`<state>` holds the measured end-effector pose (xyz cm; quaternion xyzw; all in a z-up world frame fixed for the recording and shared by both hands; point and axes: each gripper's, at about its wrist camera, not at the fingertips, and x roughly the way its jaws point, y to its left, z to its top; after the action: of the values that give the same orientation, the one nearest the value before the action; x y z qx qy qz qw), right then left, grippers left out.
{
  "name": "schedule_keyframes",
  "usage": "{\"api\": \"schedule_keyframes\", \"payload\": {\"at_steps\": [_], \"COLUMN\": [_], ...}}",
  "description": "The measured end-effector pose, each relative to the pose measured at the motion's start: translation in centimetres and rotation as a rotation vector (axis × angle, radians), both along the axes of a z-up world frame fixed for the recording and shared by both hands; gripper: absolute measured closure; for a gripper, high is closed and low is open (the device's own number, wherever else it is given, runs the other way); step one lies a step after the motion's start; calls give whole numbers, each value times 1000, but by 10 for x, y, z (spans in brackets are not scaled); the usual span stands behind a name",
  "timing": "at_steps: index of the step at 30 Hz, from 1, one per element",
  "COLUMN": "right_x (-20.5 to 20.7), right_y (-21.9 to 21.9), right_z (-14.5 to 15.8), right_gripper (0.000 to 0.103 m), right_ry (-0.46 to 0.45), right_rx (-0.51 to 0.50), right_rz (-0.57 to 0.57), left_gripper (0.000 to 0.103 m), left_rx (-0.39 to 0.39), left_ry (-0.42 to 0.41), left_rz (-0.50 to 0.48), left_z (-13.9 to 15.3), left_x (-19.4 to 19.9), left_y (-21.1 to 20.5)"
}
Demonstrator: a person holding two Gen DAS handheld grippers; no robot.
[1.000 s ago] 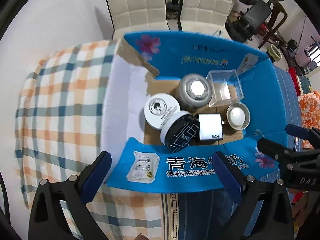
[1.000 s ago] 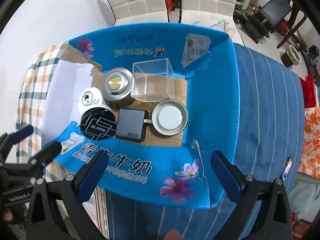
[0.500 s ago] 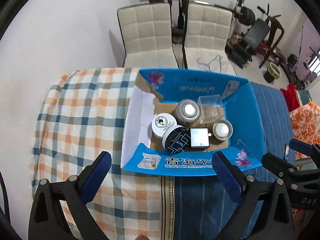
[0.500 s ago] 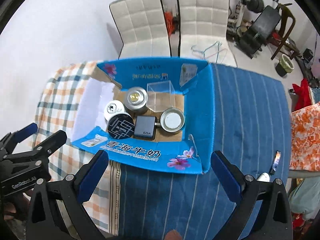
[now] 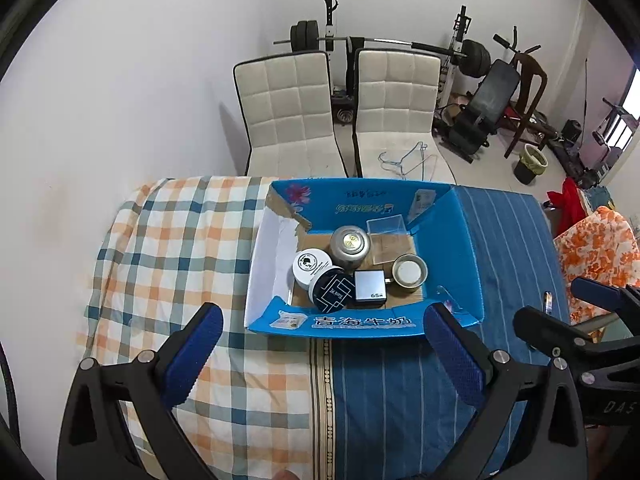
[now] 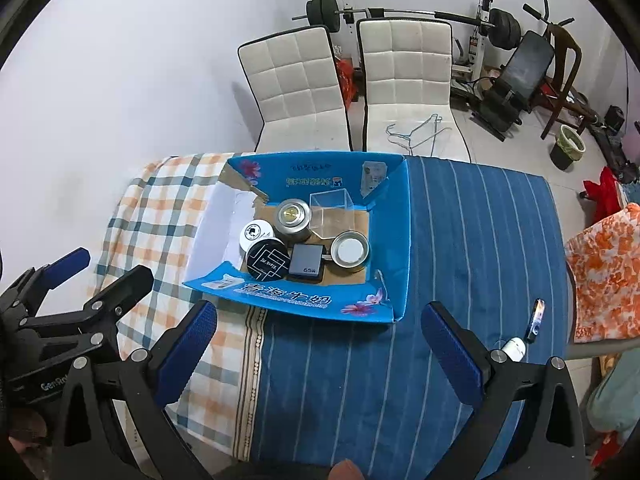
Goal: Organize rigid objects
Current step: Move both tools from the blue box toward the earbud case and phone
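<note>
Room: white wall behind, gym gear (barbell rack [image 5: 332, 40], bench) far R corner, tiled floor.

Two white padded chairs [image 6: 304, 88] side by side at table's far edge, wire hangers on the R one's seat.

Table: two cloths meeting near centre – plaid cloth [image 5: 172, 240] L half, blue striped cloth [image 6: 472, 248] R half. Near half of both cloths open and bare; R side of striped cloth bare but for a small white item [image 6: 514, 348] and a slim dark item just beyond it, close to the near R edge.

Blue carton [image 5: 452, 256], flaps splayed outward, sits mid-table toward far edge, straddling cloth seam. L flap white inside, torn at top.

In carton, all packed close on brown floor:
- clear plastic box [image 6: 332, 212], back R.
- grey metal canister [image 5: 350, 246], back, touching clear box.
- black round tin [image 6: 267, 261], front L, tilted, leaning on white round tin [image 5: 311, 265].
- dark 65W charger [image 6: 307, 263], front centre, btwn black tin and open metal tin [image 5: 409, 273].

Left gripper [image 5: 320, 344]: jaws spread wide, nothing in them, held above near edge, well short of carton.

Right gripper [image 6: 318, 340]: likewise spread, empty, same standoff.
</note>
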<state>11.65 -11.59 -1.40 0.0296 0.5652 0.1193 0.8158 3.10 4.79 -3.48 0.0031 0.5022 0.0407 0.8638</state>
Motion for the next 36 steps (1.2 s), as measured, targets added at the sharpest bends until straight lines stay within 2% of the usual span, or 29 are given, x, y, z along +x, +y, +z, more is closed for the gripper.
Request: {"api": "schedule_keyframes", "payload": {"at_steps": [5,8,12,16,22,26,29,31,33,36], "right_x": [-6,-8,-11,-17,-13,-15,-12,-13,-13,-14], "right_y": [-16,-42,-105,-186,-313,-369,-395,-411,-426,-442], "right_z": [4,-4,-30,-66,-141,-184,-202,-212,-219,-224], "right_gripper": [0,0,0,0,0,1,5,16,21,22], "right_ry": [0,17,84,142,266,323,332,344,356,360], "right_rx": [15,30,27,-22,-12,29,23,18,24,17], "right_rz": [-20,-71,-202,-370,-599,-674,-698,-710,-718,-722], "left_gripper": [0,0,0,0,0,0,0,0,0,0], "left_rx": [-3,-14,-41,-58,-67,-49,-27,-20,-24,-27], "left_ry": [-1,3,17,49,165,257,333,384,424,470], "left_rz": [-2,-14,-60,-130,-250,-366,-452,-492,-529,-566], "left_z": [3,0,-12,-35,-97,-149,-188,-212,-233,-259], "left_x": [-3,-1,8,22,52,68,78,81,83,82], "left_y": [-11,-24,-55,-107,-211,-292,-345,-373,-396,-420]}}
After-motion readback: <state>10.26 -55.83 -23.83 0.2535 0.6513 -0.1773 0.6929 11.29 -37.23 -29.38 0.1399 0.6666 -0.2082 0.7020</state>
